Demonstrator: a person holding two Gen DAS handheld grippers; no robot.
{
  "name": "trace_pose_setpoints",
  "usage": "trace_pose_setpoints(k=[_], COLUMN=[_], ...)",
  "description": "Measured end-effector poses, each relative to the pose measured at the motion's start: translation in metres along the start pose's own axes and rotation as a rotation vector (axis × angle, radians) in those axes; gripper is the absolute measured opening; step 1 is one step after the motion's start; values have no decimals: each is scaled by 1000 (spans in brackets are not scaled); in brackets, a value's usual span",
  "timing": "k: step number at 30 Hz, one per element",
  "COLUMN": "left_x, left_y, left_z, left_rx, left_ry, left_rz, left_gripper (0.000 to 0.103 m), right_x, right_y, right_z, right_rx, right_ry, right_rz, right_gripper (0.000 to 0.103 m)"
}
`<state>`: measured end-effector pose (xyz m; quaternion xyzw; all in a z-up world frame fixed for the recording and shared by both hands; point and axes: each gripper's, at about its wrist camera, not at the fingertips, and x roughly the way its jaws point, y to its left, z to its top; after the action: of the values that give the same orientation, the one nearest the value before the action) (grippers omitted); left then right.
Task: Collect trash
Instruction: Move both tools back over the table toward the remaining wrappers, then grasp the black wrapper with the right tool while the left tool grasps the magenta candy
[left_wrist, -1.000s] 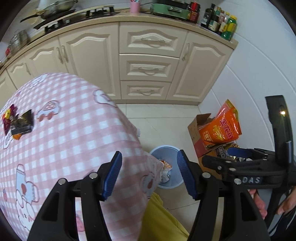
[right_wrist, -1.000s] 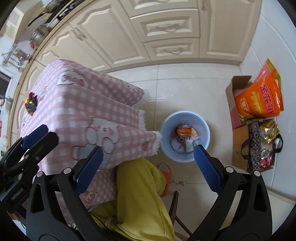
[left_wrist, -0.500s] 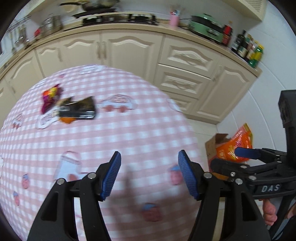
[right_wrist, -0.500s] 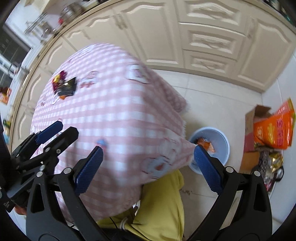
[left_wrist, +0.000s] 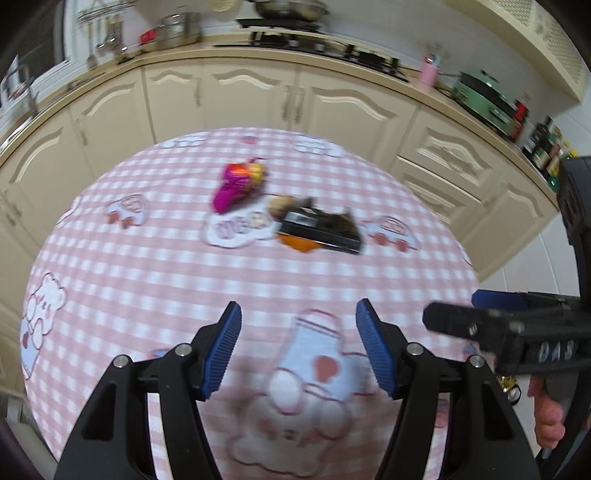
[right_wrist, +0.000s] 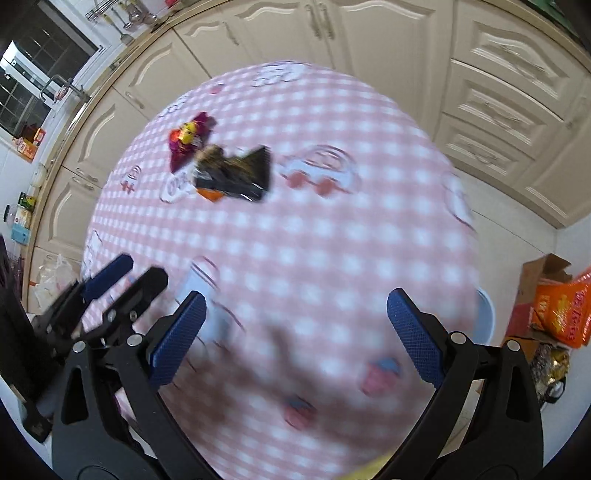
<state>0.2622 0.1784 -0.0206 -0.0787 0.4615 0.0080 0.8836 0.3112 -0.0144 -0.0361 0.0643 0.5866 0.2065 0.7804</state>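
Two snack wrappers lie together at the far middle of a table with a pink checked cloth (left_wrist: 155, 280): a magenta wrapper (left_wrist: 236, 184) (right_wrist: 188, 142) and a black wrapper (left_wrist: 319, 230) (right_wrist: 236, 177) with an orange scrap under it. My left gripper (left_wrist: 298, 321) hovers open over the near part of the cloth, well short of the wrappers, nothing between its blue pads. My right gripper (right_wrist: 295, 306) is also open and empty, over the cloth to the right of the left one. Each shows in the other's view: right gripper (left_wrist: 461, 310), left gripper (right_wrist: 136, 275).
The rim of a blue bin (right_wrist: 485, 317) peeks out past the table's right edge on the tiled floor. A cardboard box with an orange bag (right_wrist: 561, 314) stands beside it by the wall. Cream kitchen cabinets (left_wrist: 332, 107) run behind the table.
Both grippers have swung from over the blue bin and the floor to over the table. The wrappers have come from the left edge to the middle of the views. Both stay open.
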Motion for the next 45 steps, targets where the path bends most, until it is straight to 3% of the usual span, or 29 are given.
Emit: trace_pose_setpoints(k=[8,14,15,17,19,24,30,33,38,39,40,41,45], left_x=[1,8,10,12,17,31,49,59,92,100,110,115,106], left_y=[57,86,89,92,93,84,64,59,58,58,60,62,61], left_z=[17,30,32,35,39,52,71,85,106,108,108,107,103], left_rx=[-86,-141,-144,-143,-142,-138,-96,-90,-93,-88,-94,-105,-80], left_ry=[-11,-9,-5,-3,-3,11,16,-5,5,15,35,54,10], left_rz=[59,79,85,89,92,65,74,66,91,93,91,97,87], left_gripper=[63,63,63,64,64,64,65,76,76,74,65,40,37], right_x=[40,68,74,74,70,64,48,37,23,20,16,14,4], right_y=[30,51,53,58,55,41,26,18,4,2,-2,-4,-13], right_z=[50,74,76,78,80,83,81,81,79,79,78,78,74], right_rx=[33,8,-7,-46,-30,-6,17,19,32,37,43,45,53], right_ry=[42,39,50,21,19,36,-21,-47,-82,-84,-88,-92,-110], right_rz=[0,-46,-68,-124,-82,-12,21,26,37,42,48,47,55], right_gripper=[96,94,90,68,42,22,14,13,13,13,13,13,13])
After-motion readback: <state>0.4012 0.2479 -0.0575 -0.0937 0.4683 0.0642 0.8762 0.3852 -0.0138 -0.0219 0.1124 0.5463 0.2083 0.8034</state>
